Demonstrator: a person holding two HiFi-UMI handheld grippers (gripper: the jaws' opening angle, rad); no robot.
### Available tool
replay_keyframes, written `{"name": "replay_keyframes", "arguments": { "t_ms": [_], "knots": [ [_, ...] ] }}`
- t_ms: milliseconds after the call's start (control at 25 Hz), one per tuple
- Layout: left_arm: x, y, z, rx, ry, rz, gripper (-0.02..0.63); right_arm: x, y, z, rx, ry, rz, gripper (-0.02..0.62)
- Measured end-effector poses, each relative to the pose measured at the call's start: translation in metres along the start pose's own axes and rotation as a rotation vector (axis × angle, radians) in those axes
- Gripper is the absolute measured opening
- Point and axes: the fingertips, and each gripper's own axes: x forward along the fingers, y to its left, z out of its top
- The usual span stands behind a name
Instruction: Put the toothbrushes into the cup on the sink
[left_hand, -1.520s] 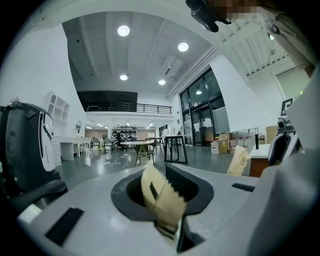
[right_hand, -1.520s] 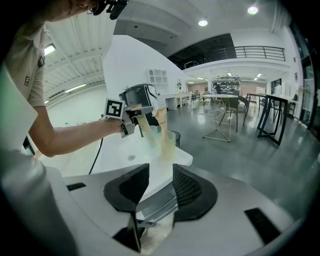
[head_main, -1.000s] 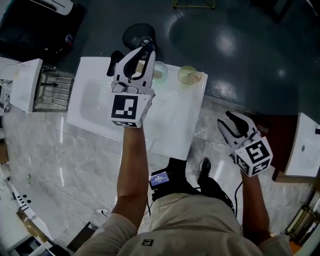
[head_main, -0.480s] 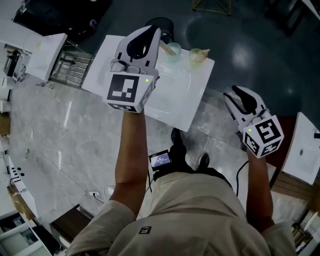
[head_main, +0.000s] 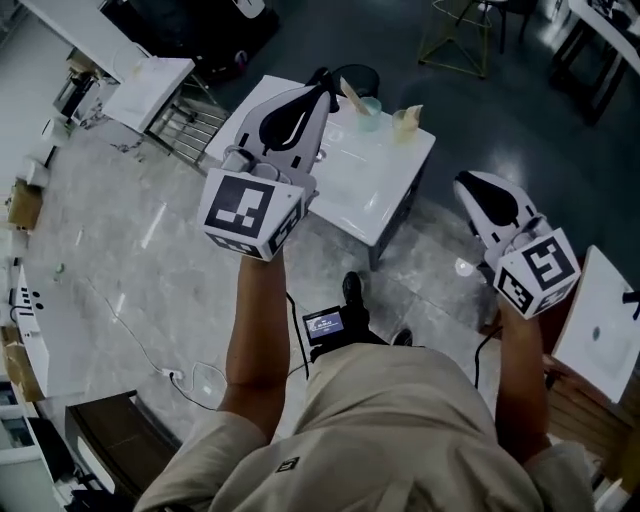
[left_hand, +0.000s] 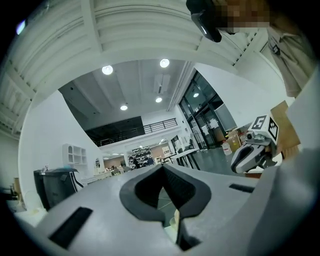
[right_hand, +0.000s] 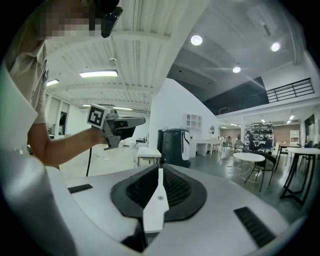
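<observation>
- Left gripper (head_main: 322, 88): fingers (left_hand: 192, 187) pressed together at the tips, with nothing nameable pinched.
- Right gripper (head_main: 465, 183): fingers (right_hand: 180, 187) closing, almost together (a white strip fills the slit, and I cannot tell whether it is the gripper's own part).
- Cup (head_main: 371, 108) holding a tilted toothbrush (head_main: 349, 93) stands on the sink (head_main: 380, 195), just past the left fingertips and well left of the right ones.

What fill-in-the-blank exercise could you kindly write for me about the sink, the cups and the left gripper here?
1. ___ cups stand on the white sink: a bluish cup and a yellowish cup.
2. Both cups stand at the sink's ___ edge, away from the person.
3. The left gripper has its jaws ___, not open.

Missing words: two; far; shut
</observation>
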Motion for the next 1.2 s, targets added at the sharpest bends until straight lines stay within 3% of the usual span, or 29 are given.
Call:
{"name": "replay_keyframes", "arguments": {
  "t_ms": [280,520,840,1200],
  "knots": [
    [-0.080,-0.063,0.062,0.062,0.025,-0.011,0.006,-0.051,0.061,0.045,-0.025,-0.082,0.181,0.010],
    [-0.132,-0.100,0.080,0.073,0.071,-0.016,0.006,-0.085,0.102,0.073,-0.040,-0.118,0.301,0.006],
    [-0.203,-0.112,0.047,0.003,0.160,0.002,0.006,-0.105,0.143,0.074,-0.053,-0.100,0.331,0.005],
    [-0.302,-0.101,0.027,-0.081,0.190,0.001,0.006,-0.101,0.235,0.078,-0.066,-0.028,0.331,0.003]
  ]
}}
